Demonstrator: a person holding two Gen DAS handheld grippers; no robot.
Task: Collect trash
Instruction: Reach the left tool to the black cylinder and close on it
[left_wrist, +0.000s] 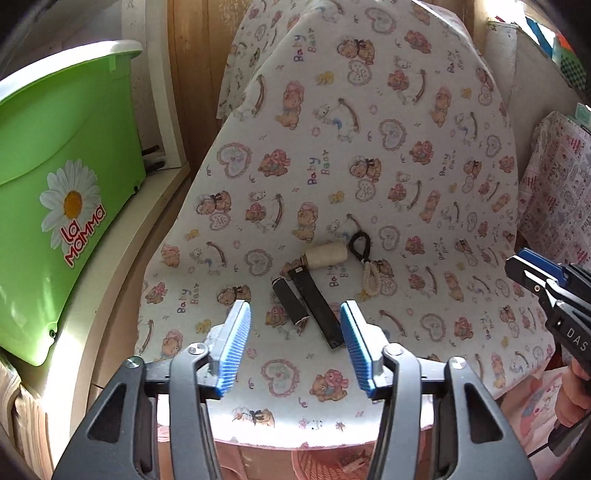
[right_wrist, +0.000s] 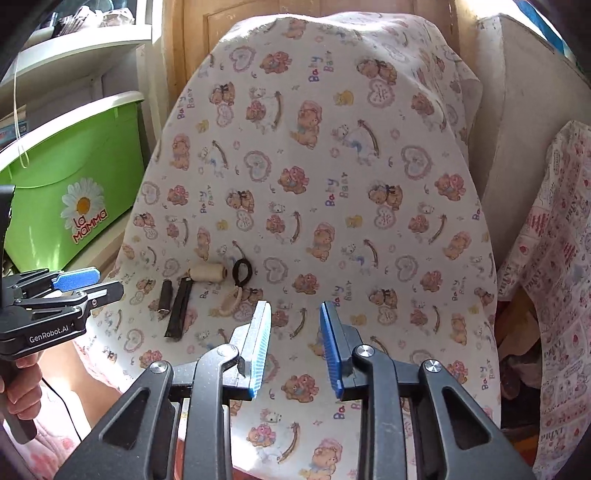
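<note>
Small bits lie together on the bear-print cloth (left_wrist: 369, 147) over a board: a cream thread spool (left_wrist: 327, 254), a black cylinder (left_wrist: 290, 301), a flat black strip (left_wrist: 318, 308), a black loop (left_wrist: 359, 245) and a cream braided loop (left_wrist: 371, 277). My left gripper (left_wrist: 295, 314) hovers open just in front of the black pieces, its blue pads touching nothing. My right gripper (right_wrist: 295, 308) is open by a narrower gap with only cloth behind it. The spool (right_wrist: 207, 275) and strip (right_wrist: 178, 312) lie to its left. The left gripper (right_wrist: 85, 280) shows at that view's left edge.
A green tub (left_wrist: 74, 177) with a daisy label stands on a white ledge at the left. Wooden panelling rises behind the board. Another printed cloth (right_wrist: 554, 258) hangs at the right. A pink basket (left_wrist: 332, 461) sits below the board's near edge. A hand (right_wrist: 18, 384) grips the left tool's handle.
</note>
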